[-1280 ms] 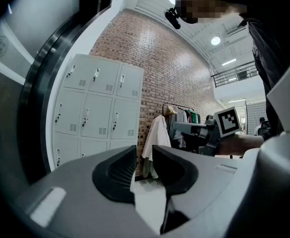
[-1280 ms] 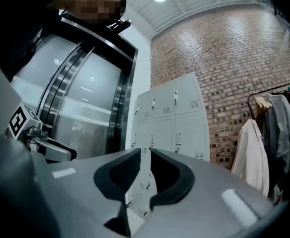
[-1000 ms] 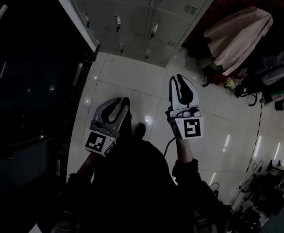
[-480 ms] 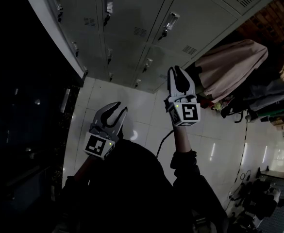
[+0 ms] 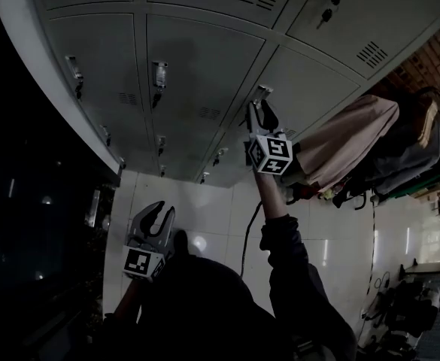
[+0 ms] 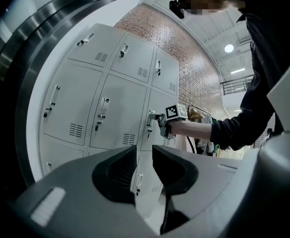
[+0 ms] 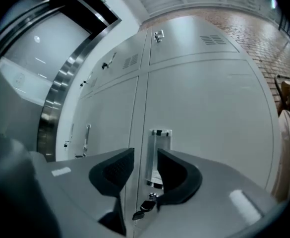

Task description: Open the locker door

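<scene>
A bank of grey lockers (image 5: 189, 66) fills the wall ahead. My right gripper (image 5: 261, 111) is raised to the vertical handle (image 5: 263, 91) of one locker door (image 5: 325, 81). In the right gripper view the jaws (image 7: 145, 155) are opening, and the metal handle (image 7: 159, 143) shows in the gap just beyond the pads, not pressed. A key (image 7: 145, 206) hangs in the lock below it. My left gripper (image 5: 162, 213) hangs low over the floor, open by a narrow gap and empty (image 6: 144, 155). From the left gripper view, the right gripper (image 6: 157, 122) is seen at the handle (image 6: 149, 118).
A clothes rack with a pale pink garment (image 5: 347, 145) stands right of the lockers. A dark glass wall with a curved metal frame (image 5: 24, 201) runs along the left. Glossy white floor tiles (image 5: 204, 201) lie below, and a cable (image 5: 246, 239) trails from my right arm.
The right gripper has risen from over the floor to the locker handle and its jaws have widened. The left gripper has stayed low. The head view has tilted up onto the lockers.
</scene>
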`<action>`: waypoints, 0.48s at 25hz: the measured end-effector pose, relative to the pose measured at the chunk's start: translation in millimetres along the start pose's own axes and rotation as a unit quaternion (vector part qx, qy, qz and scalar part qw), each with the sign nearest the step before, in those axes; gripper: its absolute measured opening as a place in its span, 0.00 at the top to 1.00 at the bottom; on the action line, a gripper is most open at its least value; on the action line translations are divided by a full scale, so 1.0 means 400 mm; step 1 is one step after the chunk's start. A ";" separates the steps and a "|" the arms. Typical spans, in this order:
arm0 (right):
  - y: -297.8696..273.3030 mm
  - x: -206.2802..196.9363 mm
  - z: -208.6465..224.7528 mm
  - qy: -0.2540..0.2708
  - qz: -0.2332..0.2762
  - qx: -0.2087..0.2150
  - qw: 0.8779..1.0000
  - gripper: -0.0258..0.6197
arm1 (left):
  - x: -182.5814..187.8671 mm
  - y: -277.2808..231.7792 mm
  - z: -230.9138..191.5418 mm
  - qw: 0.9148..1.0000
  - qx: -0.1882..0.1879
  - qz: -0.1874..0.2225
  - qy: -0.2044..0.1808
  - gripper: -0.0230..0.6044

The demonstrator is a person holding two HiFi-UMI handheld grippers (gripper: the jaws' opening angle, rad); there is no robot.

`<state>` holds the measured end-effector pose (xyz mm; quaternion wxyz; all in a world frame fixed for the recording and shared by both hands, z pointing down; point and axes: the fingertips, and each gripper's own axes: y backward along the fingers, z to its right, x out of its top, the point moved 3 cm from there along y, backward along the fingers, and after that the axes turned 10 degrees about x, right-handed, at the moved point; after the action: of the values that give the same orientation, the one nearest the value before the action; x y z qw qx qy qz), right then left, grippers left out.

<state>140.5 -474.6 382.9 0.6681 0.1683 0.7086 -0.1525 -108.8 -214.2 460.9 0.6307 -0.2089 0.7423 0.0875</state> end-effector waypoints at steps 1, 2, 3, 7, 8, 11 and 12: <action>-0.016 -0.006 0.009 -0.005 0.000 -0.007 1.000 0.74 | 0.000 -0.009 -0.010 1.000 0.000 0.003 0.002 0.78; -0.029 -0.011 0.015 -0.011 0.002 -0.010 1.000 0.74 | 0.000 -0.016 -0.019 1.000 0.000 0.005 0.004 0.78; -0.040 -0.016 0.020 -0.015 0.004 -0.012 1.000 0.74 | 0.000 -0.022 -0.028 1.000 -0.001 0.005 0.005 0.78; -0.072 -0.016 0.025 -0.027 0.023 -0.019 0.999 0.76 | 0.004 -0.033 -0.047 1.000 -0.003 0.004 0.006 0.78; -0.074 -0.016 0.023 -0.033 0.028 -0.017 0.999 0.77 | 0.001 -0.032 -0.049 1.000 -0.004 0.003 0.007 0.78; -0.066 -0.016 0.019 -0.039 0.026 -0.002 0.999 0.84 | -0.011 -0.029 -0.045 1.000 -0.010 -0.004 0.012 0.78; -0.057 -0.016 0.016 -0.036 0.023 0.004 0.999 0.84 | -0.013 -0.029 -0.040 1.000 -0.013 -0.005 0.013 0.78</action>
<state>136.5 -498.1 388.8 0.6958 0.1818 0.6793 -0.1459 -117.7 -229.9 470.6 0.6189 -0.2217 0.7479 0.0915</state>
